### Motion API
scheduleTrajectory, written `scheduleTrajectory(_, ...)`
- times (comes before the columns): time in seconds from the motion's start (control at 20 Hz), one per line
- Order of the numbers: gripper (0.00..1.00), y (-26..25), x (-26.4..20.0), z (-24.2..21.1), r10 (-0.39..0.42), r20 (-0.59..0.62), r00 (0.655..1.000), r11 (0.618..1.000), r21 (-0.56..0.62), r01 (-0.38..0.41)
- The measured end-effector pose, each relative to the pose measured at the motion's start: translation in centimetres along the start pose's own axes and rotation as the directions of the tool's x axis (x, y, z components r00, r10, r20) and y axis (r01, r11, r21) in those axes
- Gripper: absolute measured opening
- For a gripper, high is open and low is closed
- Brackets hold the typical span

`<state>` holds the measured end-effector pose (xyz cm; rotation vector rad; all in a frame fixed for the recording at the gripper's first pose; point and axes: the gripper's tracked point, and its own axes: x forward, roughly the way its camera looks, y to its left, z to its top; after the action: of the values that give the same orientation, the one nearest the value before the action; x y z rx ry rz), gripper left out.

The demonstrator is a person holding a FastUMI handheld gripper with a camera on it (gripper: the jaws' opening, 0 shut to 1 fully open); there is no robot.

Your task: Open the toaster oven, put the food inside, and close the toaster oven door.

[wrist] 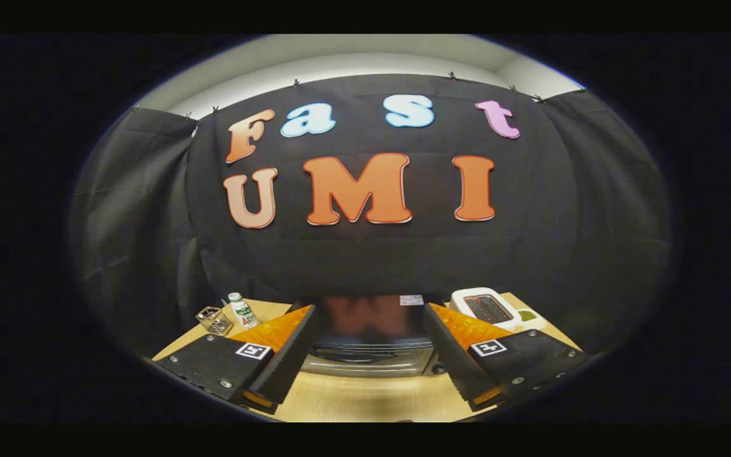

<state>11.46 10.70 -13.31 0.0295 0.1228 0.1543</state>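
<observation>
Opening step: facing the toaster oven (368,349), which sits on the wooden surface (365,400) just ahead, between the fingers; door looks shut.
Claw (368,355): spread wide, pinching nothing.
Advice: come down level to the door's top edge.
Left, far: bottle (242,310), small wire basket (214,320).
Right, far: white toaster (486,308), well apart from the path.

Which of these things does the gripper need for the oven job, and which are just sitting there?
For the job: toaster oven, door shut, just ahead of the open gripper.

Just lying about: bottle, wire basket, white toaster, small plate, all on the table.
</observation>
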Motion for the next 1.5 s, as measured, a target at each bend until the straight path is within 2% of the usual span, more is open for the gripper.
scheduleTrajectory(0.35, 0.99, 1.9, 7.6, -7.5, -0.01, -0.165, 0.986, 0.999, -0.037, 0.004)
scheduleTrajectory(0.6, 0.99, 2.2, 9.8, -11.4, -0.046, -0.258, 0.965, 0.995, -0.099, 0.021)
scheduleTrajectory(0.85, 0.99, 2.3, 9.0, -12.0, -0.046, -0.267, 0.963, 0.998, -0.056, 0.032)
scheduleTrajectory(0.95, 0.99, 2.3, 8.4, -12.4, -0.053, -0.255, 0.965, 0.996, -0.077, 0.034)
scheduleTrajectory(1.25, 0.99, 2.2, 5.7, -13.1, -0.075, -0.241, 0.968, 0.995, -0.075, 0.058)
scheduleTrajectory(1.4, 0.98, 2.1, 4.3, -13.8, -0.085, -0.243, 0.966, 0.996, -0.021, 0.082)
scheduleTrajectory(1.5, 0.98, 2.3, 2.9, -14.6, -0.087, -0.246, 0.965, 0.996, -0.042, 0.079)
